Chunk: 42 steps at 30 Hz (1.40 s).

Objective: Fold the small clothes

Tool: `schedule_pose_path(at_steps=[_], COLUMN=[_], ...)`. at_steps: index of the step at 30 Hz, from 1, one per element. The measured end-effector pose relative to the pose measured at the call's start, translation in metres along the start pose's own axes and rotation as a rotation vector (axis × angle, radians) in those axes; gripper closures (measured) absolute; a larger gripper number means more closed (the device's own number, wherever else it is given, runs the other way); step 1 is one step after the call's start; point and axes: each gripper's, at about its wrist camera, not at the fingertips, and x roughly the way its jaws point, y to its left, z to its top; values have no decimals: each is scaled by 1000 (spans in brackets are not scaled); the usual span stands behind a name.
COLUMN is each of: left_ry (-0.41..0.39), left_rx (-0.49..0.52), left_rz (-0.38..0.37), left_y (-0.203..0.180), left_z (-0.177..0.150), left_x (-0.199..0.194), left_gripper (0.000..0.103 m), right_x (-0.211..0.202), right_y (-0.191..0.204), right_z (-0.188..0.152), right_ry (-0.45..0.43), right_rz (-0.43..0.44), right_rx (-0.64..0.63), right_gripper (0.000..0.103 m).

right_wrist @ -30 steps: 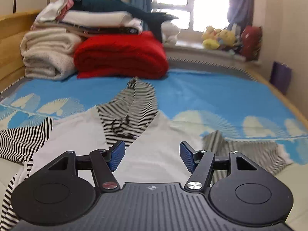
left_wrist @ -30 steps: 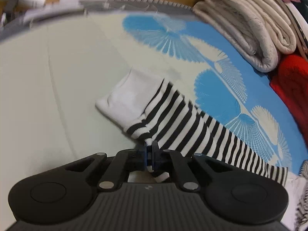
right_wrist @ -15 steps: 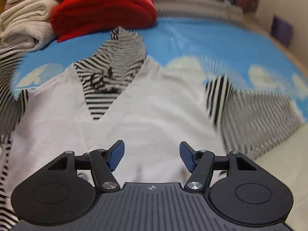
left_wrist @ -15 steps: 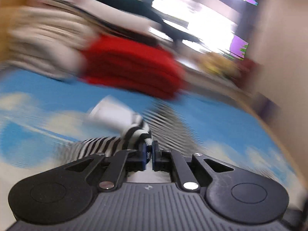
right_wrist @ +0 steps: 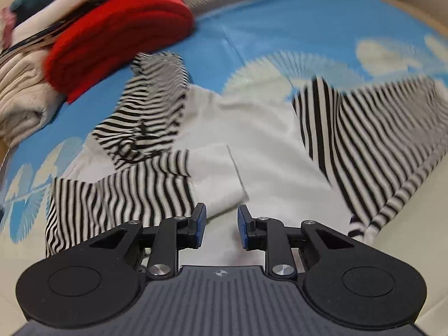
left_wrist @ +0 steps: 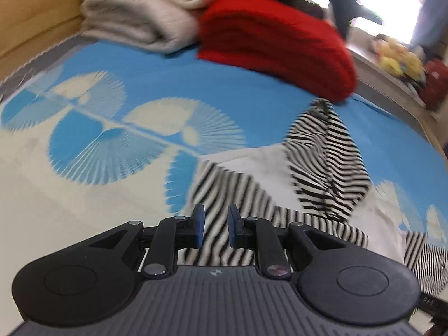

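Two grippers: both in view, each seen from its own wrist camera, low centre of frame.
Left gripper [left_wrist: 214, 225]: jaws parting, a narrow gap between the blue pads; the striped sleeve [left_wrist: 224, 196] shows through the gap, lying below, pads not pressing on it.
Right gripper [right_wrist: 221, 225]: jaws closing, a moderate gap left; white cloth of the garment shows between the pads, which are not yet pressing on it.
Garment [right_wrist: 252, 128]: small white top with black-and-white striped sleeves and hood, spread on the bed sheet [right_wrist: 280, 28], centre of the right wrist view.
Left-of-frame sleeve [right_wrist: 120, 193]: folded across the white body, its white cuff [right_wrist: 215, 176] lying just above the right gripper's pads.
Right-of-frame sleeve [right_wrist: 372, 145]: stretched out toward the right edge, off the body.
Hood [right_wrist: 151, 106]: striped, rumpled, at the upper left of the garment, its tip close to the red pile.
Sheet: blue with pale fan shapes.
Red folded cloth [left_wrist: 277, 39]: upper centre of the left wrist view, on the sheet.
Cream blankets [left_wrist: 140, 8]: stacked at upper left, touching the red cloth.
Focus: both views are motion-blurred; fine detail is uncertain.
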Motion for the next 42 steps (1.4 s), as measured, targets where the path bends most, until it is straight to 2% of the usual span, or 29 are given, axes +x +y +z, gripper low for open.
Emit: schedule_pose_path(at_steps=[2, 8, 10, 11, 15, 17, 19, 20, 23, 24, 26, 27, 28, 29, 30, 31, 32, 34, 35, 36, 39, 42], left_ry=[3, 14, 20, 17, 17, 17, 20, 21, 29, 35, 56, 63, 71, 79, 85, 94, 103, 124, 137, 148, 163, 164], left_rx=[-38, -54, -53, -54, -55, -69, -79, -76, -51, -45, -35, -30, -23, -13, -3, 10, 23, 48, 63, 77, 106, 106], left_rz=[-18, -25, -29, -30, -41, -49, -59, -65, -72, -72, -74, -77, -83, -86, -86, -85, -84, -85, -87, -88, -81, -87], left_y=[10, 19, 21, 20, 22, 25, 26, 25, 21, 20, 18, 17, 16, 14, 13, 11, 10, 5, 2, -1, -10, -16], left_z=[5, 12, 15, 14, 18, 21, 24, 24, 23, 21, 17, 15, 12, 10, 6, 4, 0, -6, -9, -11, -16, -16], left_x=[0, -6, -3, -2, 0, -1, -1, -1, 0, 1, 5, 6, 7, 9, 10, 12, 15, 20, 24, 27, 33, 34], left_gripper=[86, 86, 86, 86, 86, 86, 86, 85, 86, 86, 86, 86, 86, 86, 86, 86, 86, 86, 86, 86, 86, 86], right_x=[18, 61, 60, 57, 18, -11, -43, -51, -46, -45, -47, -44, -37, -31, -23, -17, -11, -2, 6, 14, 36, 31], right_y=[-5, -8, -4, -1, 5, 7, 11, 14, 8, 0, -12, -13, -12, -15, -15, -13, -6, 6, 6, 3, -16, -18], right_z=[3, 4, 3, 3, 9, 14, 17, 16, 12, 7, -4, -7, -8, -5, -2, 1, 2, -3, -5, -8, -15, -11], right_ry=[13, 37, 7, -16, -199, -254, -289, -276, -89, -68, -123, -128, -93, -65, -36, -17, -14, -6, 38, 91, 220, 211], right_rz=[5, 3, -4, 4, 97, 128, 96, 39, -163, -207, -197, -203, -219, -159, -40, 24, 48, -6, -39, -62, -96, -73], right_rx=[37, 64, 36, 11, -25, -4, -16, -19, 2, 41, 31, -1, 23, 97, 156, 155, 114, 0, -12, 1, 93, 112], right_gripper=[77, 77, 86, 97, 98, 98, 98, 98, 94, 94, 90, 90, 89, 88, 88, 88, 87, 77, 68, 66, 64, 63])
